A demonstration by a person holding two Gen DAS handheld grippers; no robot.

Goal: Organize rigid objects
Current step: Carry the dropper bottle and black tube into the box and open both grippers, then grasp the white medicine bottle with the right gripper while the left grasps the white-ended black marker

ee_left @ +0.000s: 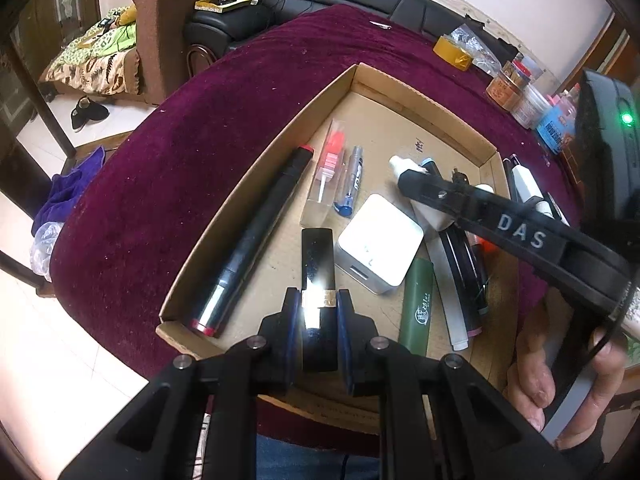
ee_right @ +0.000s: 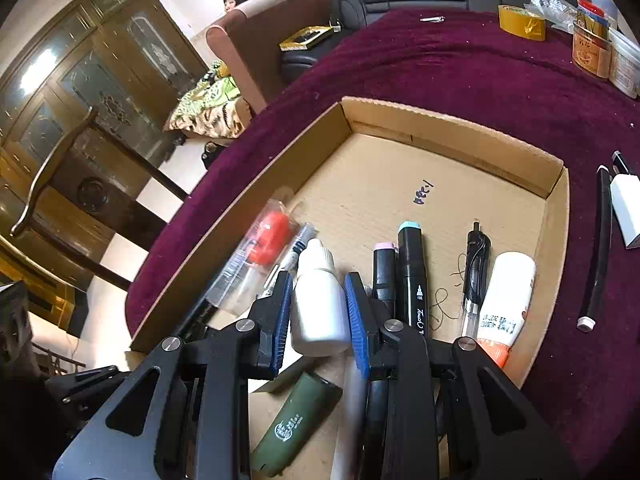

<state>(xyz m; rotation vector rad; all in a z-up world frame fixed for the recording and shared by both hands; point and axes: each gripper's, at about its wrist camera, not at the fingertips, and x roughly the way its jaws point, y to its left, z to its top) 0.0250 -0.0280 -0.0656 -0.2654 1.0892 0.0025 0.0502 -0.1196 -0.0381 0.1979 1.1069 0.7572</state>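
- On the dark red table cloth (ee_right: 460,68) lies a shallow cardboard tray (ee_right: 452,130). Its near wall is cut off by the grippers in both views, so its full outline cannot be seen.
- At the left side of the tray, a long black marker with red ends (ee_left: 256,240) lies along the wall.
- The left gripper (ee_left: 319,316) is closed on a glossy black tube with a gold band (ee_left: 317,264), one blue pad on each side of it. A strong glare covers the middle of the tube, and its lower end is hidden between the fingers.
- The right gripper (ee_right: 318,312) holds a white dropper bottle (ee_right: 319,300) between its blue pads. The bottle stands above the tray floor; whether its base touches anything I cannot tell.
- A white square box (ee_left: 380,242) rests near the middle of the tray, and just beside it a green case (ee_left: 418,304) with a white print I cannot read.
- A clear packet with an orange part (ee_right: 264,248) is blurred in the right wrist view.
- Black markers (ee_right: 410,272) lie side by side beside the right gripper, their lower halves hidden behind the gripper's frame.
- A white tube with an orange cap (ee_right: 506,304) lies near the right wall, partly covered.
- Outside the tray, on the cloth, a thin black pen (ee_right: 598,248) lies beside a white block (ee_right: 628,208) that is cut off by the edge of the picture.
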